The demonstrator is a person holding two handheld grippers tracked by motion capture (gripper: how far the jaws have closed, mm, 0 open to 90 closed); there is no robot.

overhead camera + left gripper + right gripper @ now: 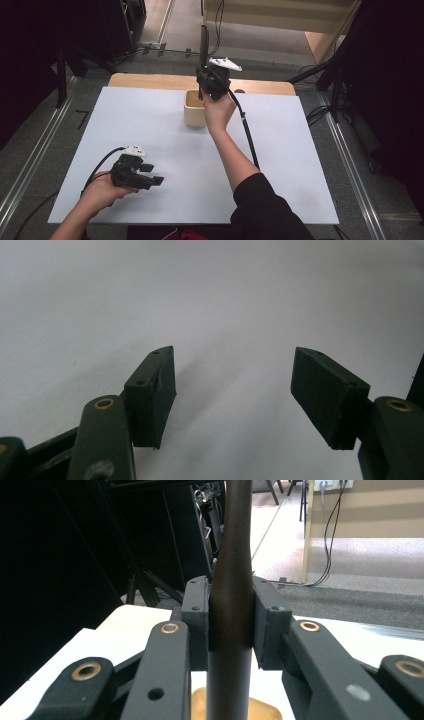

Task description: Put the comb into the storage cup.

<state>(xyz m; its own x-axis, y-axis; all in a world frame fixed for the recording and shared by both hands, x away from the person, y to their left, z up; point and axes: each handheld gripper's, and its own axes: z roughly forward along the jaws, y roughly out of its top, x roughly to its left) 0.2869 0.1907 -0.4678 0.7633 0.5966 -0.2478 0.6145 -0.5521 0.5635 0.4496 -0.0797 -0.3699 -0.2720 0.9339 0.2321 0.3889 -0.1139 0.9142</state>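
A dark brown utensil handle (231, 605) stands upright, and my right gripper (231, 625) is shut on it. In the high view the right gripper (204, 82) holds that handle (203, 42) over a small wooden cup (194, 109) near the table's far middle; the handle's lower end reaches down at the cup's rim. A bit of the cup (260, 709) shows below the jaws. My left gripper (154, 175) rests low over the white table (150, 130) at the front left, open with nothing between its fingers (152, 390).
The white sheet covers a wooden tabletop (150, 80) whose far edge shows beyond it. Cables (247, 135) trail from both grippers. Dark stands and metal rails (35, 155) flank the table; floor cables (327, 540) lie beyond.
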